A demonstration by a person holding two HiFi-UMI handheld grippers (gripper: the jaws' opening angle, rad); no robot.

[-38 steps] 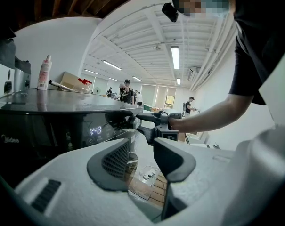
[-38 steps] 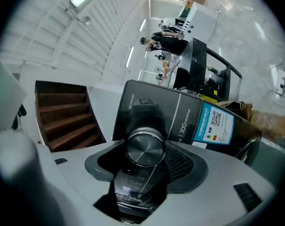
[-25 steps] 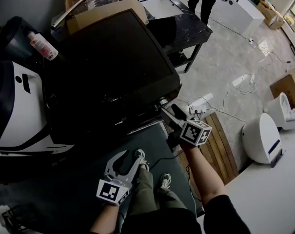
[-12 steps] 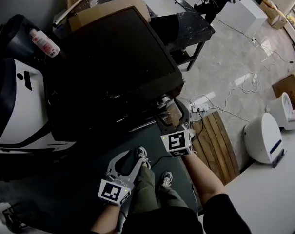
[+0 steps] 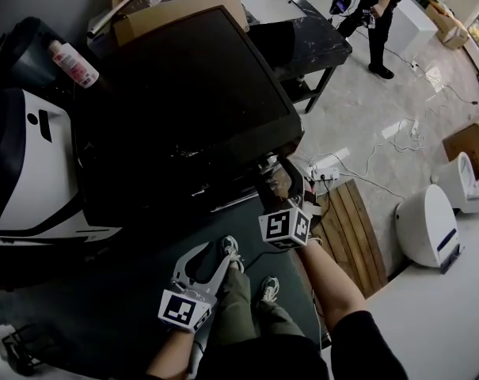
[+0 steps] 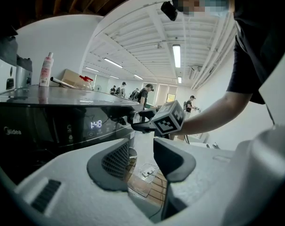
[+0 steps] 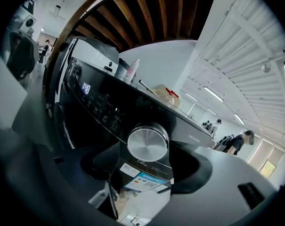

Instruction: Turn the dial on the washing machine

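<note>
The black washing machine (image 5: 184,109) fills the middle of the head view, and its silver dial (image 5: 268,164) sits at the front right corner. My right gripper (image 5: 285,172) is up at that corner. In the right gripper view the round dial (image 7: 148,144) lies between the two jaws of the right gripper (image 7: 149,163); the jaws are closing, and a thin gap still shows on each side. My left gripper (image 5: 214,252) hangs low near the person's legs, open and empty. In the left gripper view, the left gripper (image 6: 141,157) points at the control panel (image 6: 62,126).
A white bottle (image 5: 74,63) stands on the machine's far left corner and a cardboard box (image 5: 176,6) sits behind it. A white appliance (image 5: 33,165) stands at the left. A wooden pallet (image 5: 354,220), a power strip (image 5: 326,169) and cables lie on the floor at the right. A person (image 5: 378,14) stands farther off.
My right gripper has moved up and in to the dial and rolled over, so its marker cube now sits below the jaws. The left gripper has stayed put.
</note>
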